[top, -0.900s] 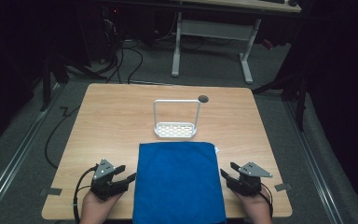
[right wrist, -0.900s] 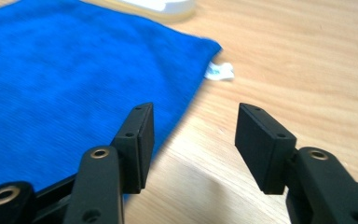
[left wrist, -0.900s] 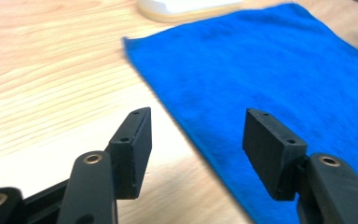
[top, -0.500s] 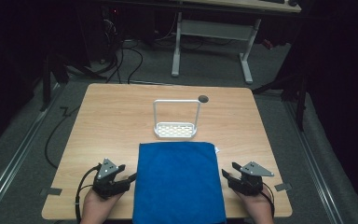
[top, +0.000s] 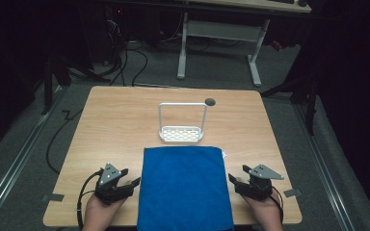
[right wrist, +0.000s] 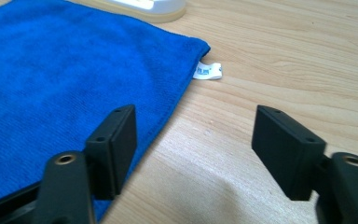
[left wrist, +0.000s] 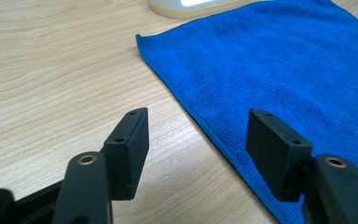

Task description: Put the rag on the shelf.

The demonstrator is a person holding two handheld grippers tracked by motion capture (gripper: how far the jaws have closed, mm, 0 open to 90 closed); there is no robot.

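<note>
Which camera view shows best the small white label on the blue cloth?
The right gripper view: the white label sticks out large at the blue cloth corner. The high view gives it as a tiny white speck; the left gripper view gives the cloth's opposite edge.

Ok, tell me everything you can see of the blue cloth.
The cloth is blue, a soft microfibre by its look, spread flat on the table at its near edge. A small white tag sticks out at its far right corner. Its far edge lies beside a white rack. Nothing grips it.
</note>
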